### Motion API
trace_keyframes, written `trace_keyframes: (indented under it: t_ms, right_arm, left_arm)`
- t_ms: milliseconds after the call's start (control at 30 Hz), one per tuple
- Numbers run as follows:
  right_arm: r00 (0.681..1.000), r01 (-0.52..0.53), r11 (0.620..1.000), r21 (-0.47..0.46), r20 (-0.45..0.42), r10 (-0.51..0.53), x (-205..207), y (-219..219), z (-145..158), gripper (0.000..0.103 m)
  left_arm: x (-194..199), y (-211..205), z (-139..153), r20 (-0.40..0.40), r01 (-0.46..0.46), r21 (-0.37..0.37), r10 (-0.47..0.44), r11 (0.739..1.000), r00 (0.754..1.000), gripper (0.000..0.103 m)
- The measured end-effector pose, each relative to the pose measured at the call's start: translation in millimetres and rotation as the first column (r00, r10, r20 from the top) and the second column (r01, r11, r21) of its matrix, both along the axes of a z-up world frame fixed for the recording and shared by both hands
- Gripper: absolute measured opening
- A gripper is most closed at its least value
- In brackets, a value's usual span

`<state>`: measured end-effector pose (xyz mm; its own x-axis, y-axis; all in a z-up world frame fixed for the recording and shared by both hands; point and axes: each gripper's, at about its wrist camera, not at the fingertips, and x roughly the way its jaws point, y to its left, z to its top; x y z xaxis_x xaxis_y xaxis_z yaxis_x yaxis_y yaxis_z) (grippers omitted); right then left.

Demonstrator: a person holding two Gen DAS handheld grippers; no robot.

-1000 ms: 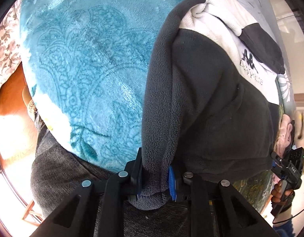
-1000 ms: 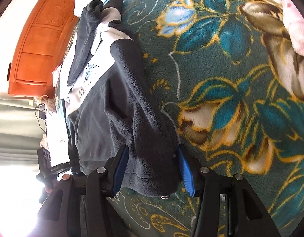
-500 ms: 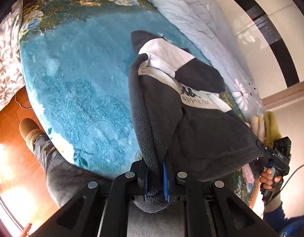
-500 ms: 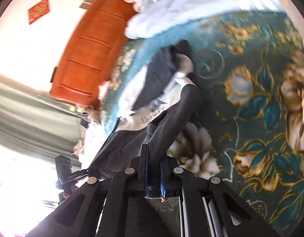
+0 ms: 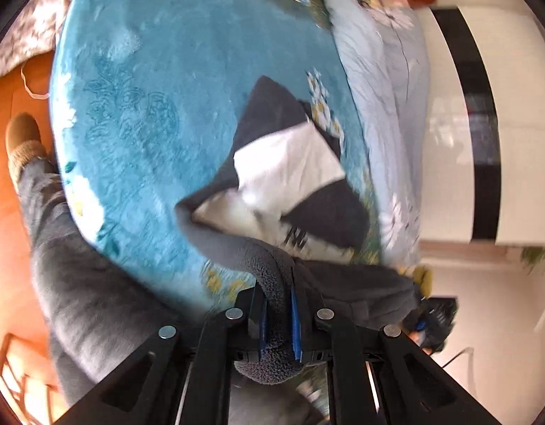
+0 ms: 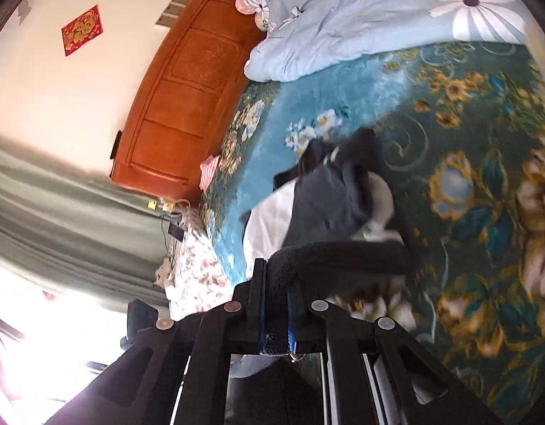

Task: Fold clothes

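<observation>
A dark grey and white fleece jacket point(image 5: 290, 173) hangs over the teal floral blanket point(image 5: 159, 113) on the bed, its far end still resting on it. My left gripper point(image 5: 277, 318) is shut on one corner of the jacket's grey hem. My right gripper point(image 6: 276, 315) is shut on the other hem corner point(image 6: 283, 272), and the jacket point(image 6: 322, 205) stretches away from it toward the bed. Both grippers hold the hem lifted well above the blanket point(image 6: 467, 124).
A pale blue flowered duvet point(image 5: 382, 81) lies bunched along the far side of the bed point(image 6: 343, 17). An orange wooden headboard point(image 6: 180, 99) and green curtain point(image 6: 60, 219) stand beyond. The person's grey-trousered leg point(image 5: 78, 283) and brown slipper point(image 5: 23, 134) are beside the bed edge.
The right gripper closed on the hem. Both grippers then rose high above the bed, pulling the jacket up so most of it hangs off the blanket.
</observation>
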<state>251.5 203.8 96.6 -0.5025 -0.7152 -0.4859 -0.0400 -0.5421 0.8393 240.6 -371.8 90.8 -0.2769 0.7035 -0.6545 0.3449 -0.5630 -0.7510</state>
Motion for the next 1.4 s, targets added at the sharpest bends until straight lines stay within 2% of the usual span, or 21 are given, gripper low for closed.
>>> trace_keyframes:
  t_ms: [67, 200, 400, 500, 567, 633, 700, 800, 900, 967, 1100, 1167, 1233, 1267, 1400]
  right_arm:
    - [1.0, 0.017, 1.0, 0.011, 0.009, -0.017, -28.8, -0.9, -2.2, 0.009]
    - [0.994, 0.067, 0.998, 0.023, 0.082, -0.068, -74.2, 1.8, -25.1, 0.009]
    - [0.971, 0.139, 0.989, 0.047, 0.19, -0.145, -142.3, 5.9, -59.4, 0.01]
    - [0.954, 0.17, 0.983, 0.063, 0.238, -0.18, -173.6, 8.0, -75.7, 0.013]
    - [0.955, 0.161, 0.983, 0.083, 0.238, -0.177, -172.1, 9.5, -79.2, 0.015]
    - [0.956, 0.152, 0.983, 0.102, 0.238, -0.173, -170.6, 11.1, -82.7, 0.018]
    - [0.956, 0.144, 0.982, 0.122, 0.238, -0.17, -169.2, 12.7, -86.2, 0.03]
    - [0.957, 0.131, 0.98, 0.151, 0.237, -0.164, -167.0, 15.0, -91.4, 0.039]
    - [0.958, 0.118, 0.977, 0.18, 0.237, -0.159, -164.8, 17.3, -96.7, 0.04]
    - [0.959, 0.109, 0.974, 0.199, 0.237, -0.155, -163.3, 18.9, -100.1, 0.04]
    - [0.96, 0.089, 0.968, 0.233, 0.239, -0.146, -161.3, 20.6, -107.6, 0.04]
    - [0.961, 0.064, 0.973, 0.22, 0.248, -0.12, -168.1, 9.8, -115.0, 0.04]
    - [0.963, 0.056, 0.974, 0.221, 0.246, -0.111, -178.1, 1.8, -117.9, 0.045]
    - [0.963, 0.058, 0.973, 0.223, 0.245, -0.113, -183.4, -0.6, -119.1, 0.049]
    - [0.962, 0.058, 0.97, 0.237, 0.247, -0.118, -201.9, -12.7, -119.9, 0.049]
  left_arm:
    - [-26.3, -7.2, -12.2, 0.013, -0.068, 0.072, 0.067, 0.995, 0.998, 0.011]
    - [-75.3, -11.0, -37.2, 0.047, -0.167, 0.126, 0.163, 0.978, 0.986, 0.011]
    - [-127.8, -10.3, -81.3, 0.136, -0.291, 0.119, 0.275, 0.949, 0.952, 0.012]
    - [-140.3, -11.3, -102.9, 0.169, -0.343, 0.154, 0.318, 0.926, 0.933, 0.013]
    - [-145.1, -14.3, -110.3, 0.177, -0.39, 0.206, 0.358, 0.897, 0.917, 0.023]
    - [-149.1, -18.0, -108.5, 0.14, -0.42, 0.257, 0.396, 0.87, 0.907, 0.04]
    - [-152.5, -21.6, -101.6, 0.084, -0.431, 0.3, 0.427, 0.851, 0.9, 0.047]
    - [-157.6, -22.5, -91.3, 0.007, -0.39, 0.274, 0.403, 0.879, 0.915, 0.054]
    - [-159.0, -13.4, -89.8, -0.048, -0.283, 0.098, 0.289, 0.954, 0.956, 0.057]
    - [-157.5, -3.8, -96.9, -0.043, -0.204, -0.014, 0.203, 0.979, 0.978, 0.057]
    - [-157.7, 11.2, -115.7, 0.001, -0.125, -0.106, 0.126, 0.986, 0.992, 0.057]
    - [-163.4, 18.0, -120.1, 0.008, -0.101, -0.144, 0.103, 0.984, 0.995, 0.057]
    - [-170.0, 23.7, -123.4, 0.012, -0.086, -0.17, 0.089, 0.982, 0.996, 0.057]
    - [-172.5, 25.2, -124.5, 0.012, -0.09, -0.171, 0.093, 0.981, 0.996, 0.057]
    - [-177.6, 28.9, -121.8, -0.016, -0.111, -0.173, 0.11, 0.979, 0.994, 0.055]
